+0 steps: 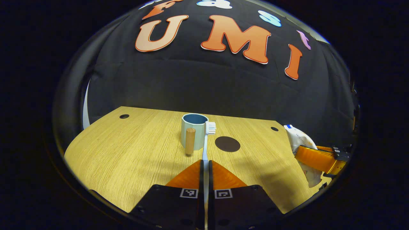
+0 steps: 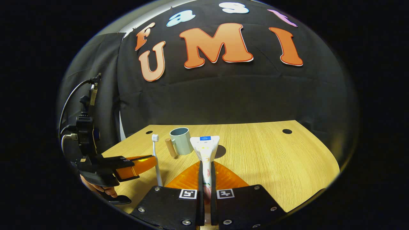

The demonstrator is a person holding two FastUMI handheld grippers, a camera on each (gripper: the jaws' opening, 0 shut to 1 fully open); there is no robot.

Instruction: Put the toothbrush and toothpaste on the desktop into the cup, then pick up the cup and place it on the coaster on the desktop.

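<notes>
In the left gripper view, the left gripper [image 1: 205,164] is clamped on the toothbrush [image 1: 206,143], both fingers pressing its thin white handle, so that the brush stands upright with its bristled head at the top, level with the rim of the cup [image 1: 194,131]. The cup, pale blue-green with a wooden peg handle, stands upright on the wooden bench [image 1: 127,150], beyond the brush and well apart from the gripper. The round dark coaster [image 1: 227,143] lies flat on the bench just to the right of the cup (not touching it). At the right edge of this view the right gripper [image 1: 314,158] appears with the toothpaste [image 1: 300,140] caught between its fingers.

In the right gripper view, the right gripper [image 2: 206,166] is closed on the toothpaste [image 2: 205,148], whose flat crimped end points up; the cup [image 2: 181,140] stands behind it to the left. The left gripper [image 2: 140,164] holds the toothbrush [image 2: 156,156] upright at the left, a hand [image 2: 102,190] partly seen beneath it
</notes>
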